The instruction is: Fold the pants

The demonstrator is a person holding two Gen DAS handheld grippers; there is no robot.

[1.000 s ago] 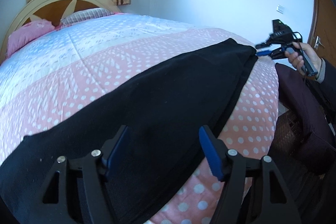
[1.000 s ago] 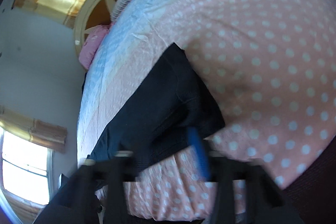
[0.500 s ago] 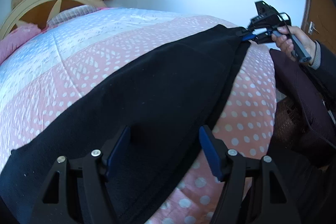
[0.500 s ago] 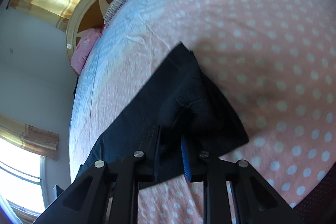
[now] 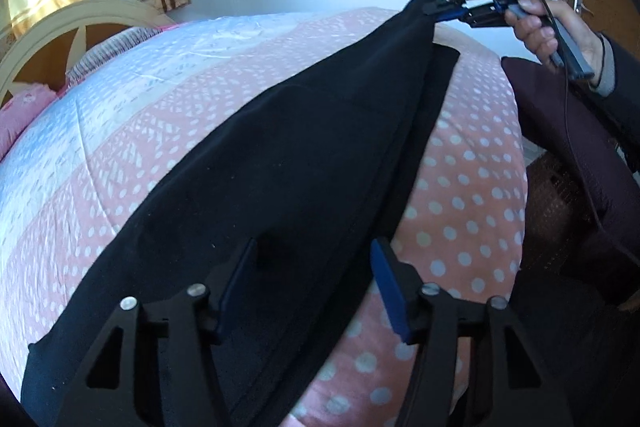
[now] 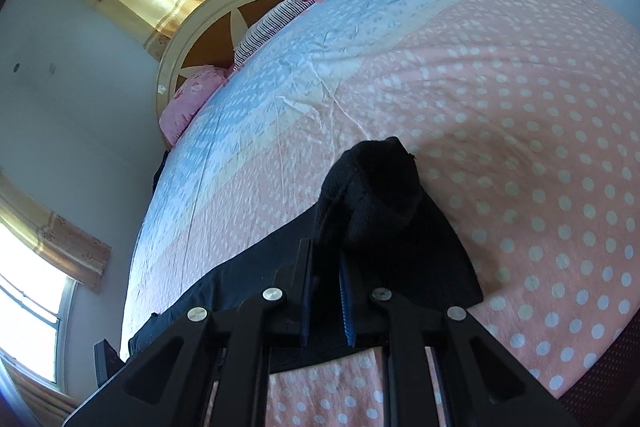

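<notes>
Black pants [image 5: 304,155] laid lengthwise along foot-end edge of bed, on pink polka-dot quilt [image 5: 472,195]. One end lifted clear of quilt, bunched [image 6: 372,191] between pinched fingers of right gripper [image 6: 326,301]; rest lies flat. Left gripper [image 5: 312,291] hovers over opposite stretch, jaws wide, holding nothing. Judgement: fold-over just starting. Advice: carry lifted end low and level toward far end, keep grip firm, align side edges. Left gripper to pin cloth against dragging. Risk: single layer caught, lower layer lagging.
</notes>
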